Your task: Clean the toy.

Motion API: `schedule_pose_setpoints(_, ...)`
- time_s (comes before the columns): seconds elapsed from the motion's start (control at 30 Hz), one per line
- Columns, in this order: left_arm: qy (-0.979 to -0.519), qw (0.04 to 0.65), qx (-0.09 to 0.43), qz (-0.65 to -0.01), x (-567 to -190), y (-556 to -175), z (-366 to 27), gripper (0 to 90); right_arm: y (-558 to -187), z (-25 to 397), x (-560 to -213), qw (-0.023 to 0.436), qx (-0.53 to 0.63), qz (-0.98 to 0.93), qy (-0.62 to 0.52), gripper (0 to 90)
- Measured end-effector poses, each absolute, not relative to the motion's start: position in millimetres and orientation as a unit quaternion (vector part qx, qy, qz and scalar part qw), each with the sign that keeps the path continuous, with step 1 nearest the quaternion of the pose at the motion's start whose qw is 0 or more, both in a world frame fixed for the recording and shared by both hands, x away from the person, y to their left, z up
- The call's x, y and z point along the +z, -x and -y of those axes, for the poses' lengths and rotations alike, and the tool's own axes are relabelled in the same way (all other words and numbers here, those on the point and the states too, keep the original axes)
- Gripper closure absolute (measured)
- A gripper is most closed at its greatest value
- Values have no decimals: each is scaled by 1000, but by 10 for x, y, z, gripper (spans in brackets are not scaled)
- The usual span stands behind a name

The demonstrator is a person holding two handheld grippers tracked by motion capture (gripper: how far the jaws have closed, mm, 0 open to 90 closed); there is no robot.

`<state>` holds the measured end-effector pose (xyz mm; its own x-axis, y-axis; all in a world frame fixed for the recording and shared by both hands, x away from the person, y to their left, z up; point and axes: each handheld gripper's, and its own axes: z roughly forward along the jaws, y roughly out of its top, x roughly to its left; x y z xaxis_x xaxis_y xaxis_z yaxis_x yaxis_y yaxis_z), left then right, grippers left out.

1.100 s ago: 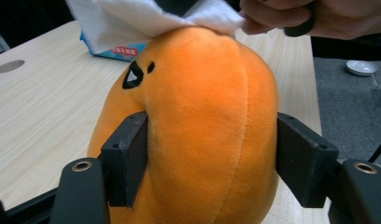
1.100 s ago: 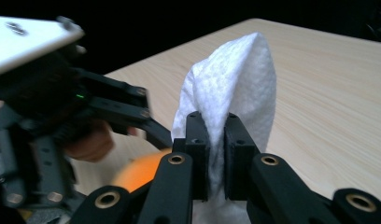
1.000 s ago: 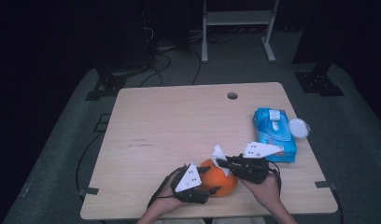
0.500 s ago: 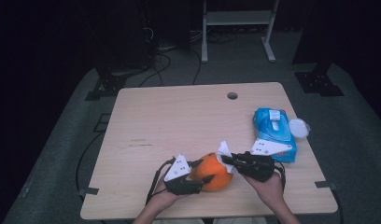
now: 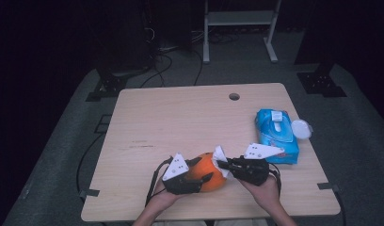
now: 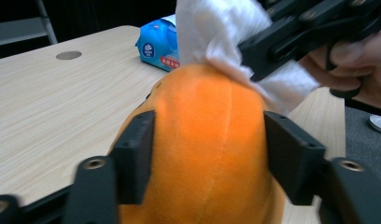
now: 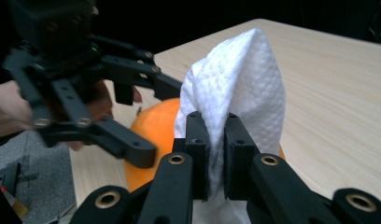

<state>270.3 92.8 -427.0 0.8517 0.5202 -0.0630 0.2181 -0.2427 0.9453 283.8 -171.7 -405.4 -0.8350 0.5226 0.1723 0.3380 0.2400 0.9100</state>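
An orange plush ball [image 5: 212,175] rests near the table's front edge, and my left gripper [image 5: 203,170] is shut on it. In the left gripper view the jaws press both sides of the orange ball [image 6: 207,140]. My right gripper [image 5: 224,164] is shut on a white wipe [image 5: 220,154], which it holds against the ball's upper right side. The right gripper view shows the wipe [image 7: 240,79] pinched between the jaws of my right gripper [image 7: 217,135], with the ball [image 7: 156,123] behind it.
A blue pack of wipes [image 5: 276,135] lies at the table's right side, with a round white lid [image 5: 300,128] beside it. A cable hole [image 5: 234,96] sits near the far edge of the wooden table [image 5: 180,122]. Stands and cables lie beyond the table.
The left gripper and the orange ball have shifted slightly left and away from the front edge. The right gripper has kept the wipe against the ball, following it a little leftward.
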Motion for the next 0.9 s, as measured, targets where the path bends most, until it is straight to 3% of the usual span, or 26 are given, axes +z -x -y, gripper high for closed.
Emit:
schedule_pose_setpoints(0.1,-775,566,132,-250,-4294,-2741,-928,188,-2888,1797,-4125,87,546,-779,-296,818)
schedule_pose_setpoints(0.27,-801,542,139,-215,-4362,-2700,-841,231,-2959,1891,-4178,88,545,-772,-315,816)
schedule_pose_setpoints(0.4,-801,557,101,-192,-4352,-2684,-852,244,-3042,1980,-4271,94,534,-770,-337,816)
schedule_pose_setpoints(0.53,-816,523,160,-188,-4386,-2646,-763,195,-3065,2019,-4312,86,536,-764,-348,817)
schedule_pose_setpoints(0.7,-816,508,198,-191,-4367,-2630,-791,368,-2968,1945,-4219,95,539,-768,-332,820)
schedule_pose_setpoints(0.9,-802,522,200,-211,-4299,-2651,-862,441,-2840,1804,-4080,90,561,-768,-295,817)
